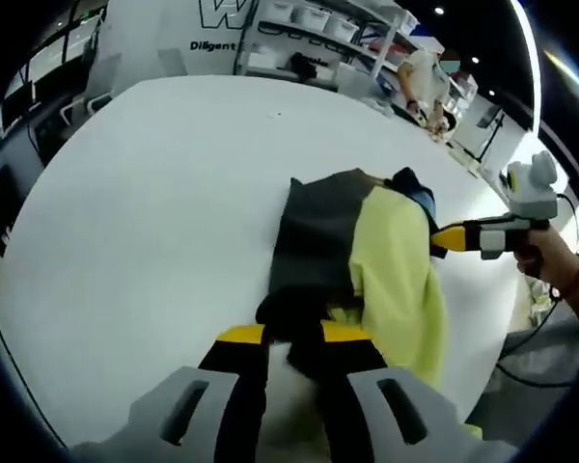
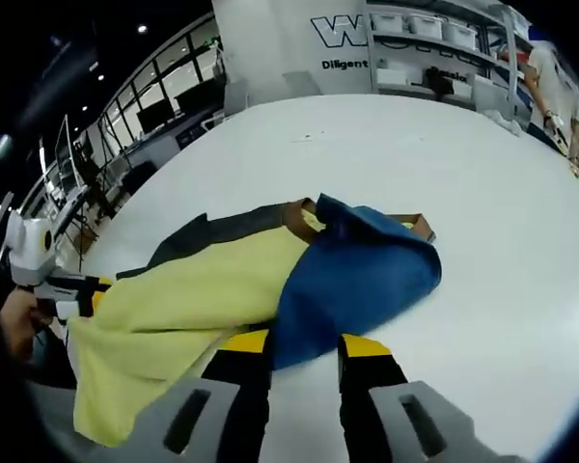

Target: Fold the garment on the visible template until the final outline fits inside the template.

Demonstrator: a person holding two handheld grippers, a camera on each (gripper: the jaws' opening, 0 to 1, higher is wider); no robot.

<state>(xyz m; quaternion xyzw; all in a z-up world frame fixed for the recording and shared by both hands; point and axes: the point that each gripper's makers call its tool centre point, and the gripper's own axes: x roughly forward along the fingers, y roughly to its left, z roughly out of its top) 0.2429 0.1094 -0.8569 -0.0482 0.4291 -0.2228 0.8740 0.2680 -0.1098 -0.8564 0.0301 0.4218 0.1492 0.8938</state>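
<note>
A garment in dark grey [image 1: 314, 231], yellow [image 1: 391, 270] and blue [image 1: 415, 188] lies bunched on the white table [image 1: 154, 193]. My left gripper [image 1: 294, 335] is shut on its dark near edge. From the right, my right gripper [image 1: 444, 238] meets the garment's blue-yellow side, with a hand [image 1: 550, 260] holding it. In the right gripper view, the right gripper [image 2: 306, 343] is shut on the blue flap [image 2: 362, 270], which lies over the yellow part [image 2: 193, 299]. The left gripper [image 2: 82, 286] sits at the garment's far left end. A brown template edge [image 2: 420, 224] peeks from under the cloth.
The table's right edge [image 1: 502, 193] runs close to the garment. Shelves with white boxes [image 1: 309, 29] and a person [image 1: 429, 82] stand beyond the far side. Open white tabletop [image 2: 444, 145] stretches behind the garment. Desks and windows [image 2: 154, 125] line the room's left.
</note>
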